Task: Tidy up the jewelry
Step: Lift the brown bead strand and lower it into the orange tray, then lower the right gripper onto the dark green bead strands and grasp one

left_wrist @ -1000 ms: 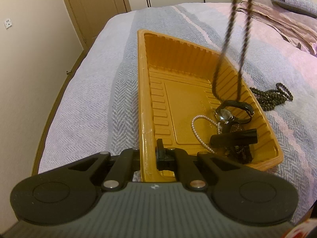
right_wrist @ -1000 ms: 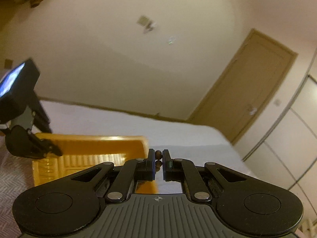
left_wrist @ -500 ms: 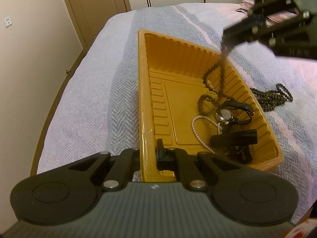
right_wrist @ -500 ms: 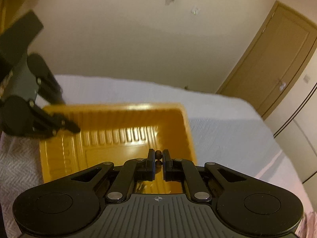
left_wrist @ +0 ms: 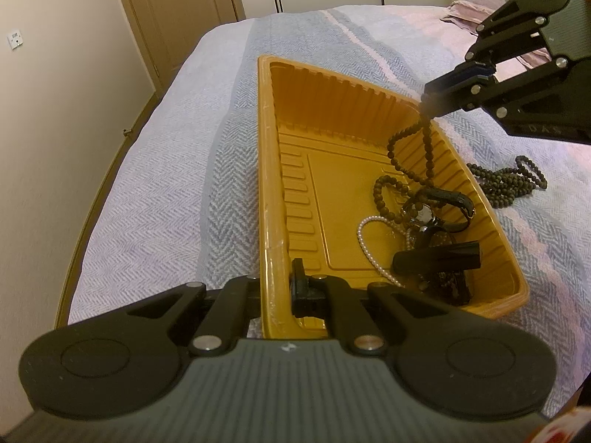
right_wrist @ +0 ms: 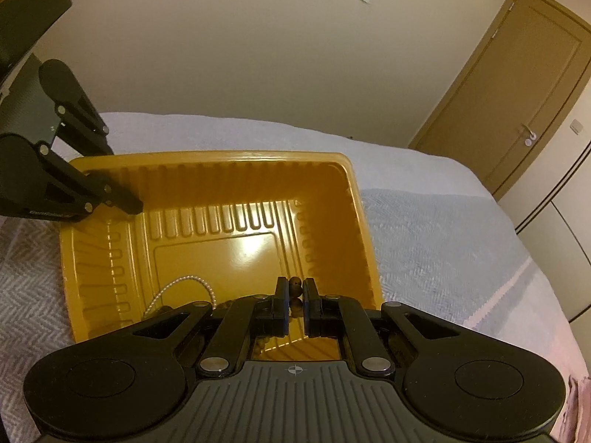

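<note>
My right claw (left_wrist: 428,105) is pinched narrow on the dark bead necklace (left_wrist: 410,158), just above the far right wall of the orange tray (left_wrist: 271,170). The strand hangs straight down from it, lower loops already piled on the tray floor beside the watch (left_wrist: 439,208) and pearl strand (left_wrist: 369,247). My left claw (left_wrist: 275,289) grips the tray's near rim. Letting go should drop it inside.

Herringbone bedspread (left_wrist: 155,199), brown door (right_wrist: 517,85)
</note>
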A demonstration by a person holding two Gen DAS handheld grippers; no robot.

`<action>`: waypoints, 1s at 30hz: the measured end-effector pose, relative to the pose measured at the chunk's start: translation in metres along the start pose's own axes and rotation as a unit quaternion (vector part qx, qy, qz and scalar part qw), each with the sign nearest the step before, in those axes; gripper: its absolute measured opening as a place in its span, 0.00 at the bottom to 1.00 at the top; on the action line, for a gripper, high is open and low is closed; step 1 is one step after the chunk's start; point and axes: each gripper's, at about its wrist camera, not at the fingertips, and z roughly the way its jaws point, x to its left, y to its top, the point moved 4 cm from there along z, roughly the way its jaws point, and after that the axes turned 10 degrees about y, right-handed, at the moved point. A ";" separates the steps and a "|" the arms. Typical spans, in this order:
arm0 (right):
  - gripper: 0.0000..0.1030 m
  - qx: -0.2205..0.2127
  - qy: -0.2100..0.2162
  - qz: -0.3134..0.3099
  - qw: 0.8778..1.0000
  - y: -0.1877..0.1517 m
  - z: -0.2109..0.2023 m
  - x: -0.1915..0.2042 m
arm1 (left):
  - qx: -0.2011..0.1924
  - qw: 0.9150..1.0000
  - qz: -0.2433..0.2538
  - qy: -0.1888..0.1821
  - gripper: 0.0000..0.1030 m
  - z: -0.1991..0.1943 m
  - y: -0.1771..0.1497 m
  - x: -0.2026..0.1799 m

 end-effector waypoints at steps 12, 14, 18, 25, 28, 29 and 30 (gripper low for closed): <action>0.41 -0.059 -0.036 0.101 0.993 -0.019 -0.036 -0.033 | 0.001 1.000 -0.002 0.001 0.03 0.000 -0.001 0.000; 0.41 -0.066 -0.046 0.123 0.989 -0.031 -0.048 -0.037 | 0.001 1.000 -0.003 0.001 0.03 0.000 -0.001 -0.001; 0.41 -0.061 -0.077 0.178 0.979 -0.066 -0.067 -0.047 | 0.001 1.000 -0.003 0.001 0.03 0.000 -0.001 0.000; 0.42 -0.037 -0.122 0.302 0.945 -0.153 -0.092 -0.060 | 0.001 1.000 -0.003 0.002 0.03 -0.001 -0.001 0.001; 0.41 -0.015 -0.140 0.314 0.939 -0.181 -0.096 -0.057 | 0.001 1.000 -0.004 0.003 0.03 -0.002 0.000 0.000; 0.41 -0.006 -0.144 0.311 0.939 -0.188 -0.096 -0.054 | 0.001 1.000 -0.005 0.003 0.03 -0.002 0.000 0.000; 0.41 0.003 -0.148 0.307 0.940 -0.196 -0.094 -0.052 | 0.001 1.000 -0.005 0.003 0.03 -0.002 0.000 0.000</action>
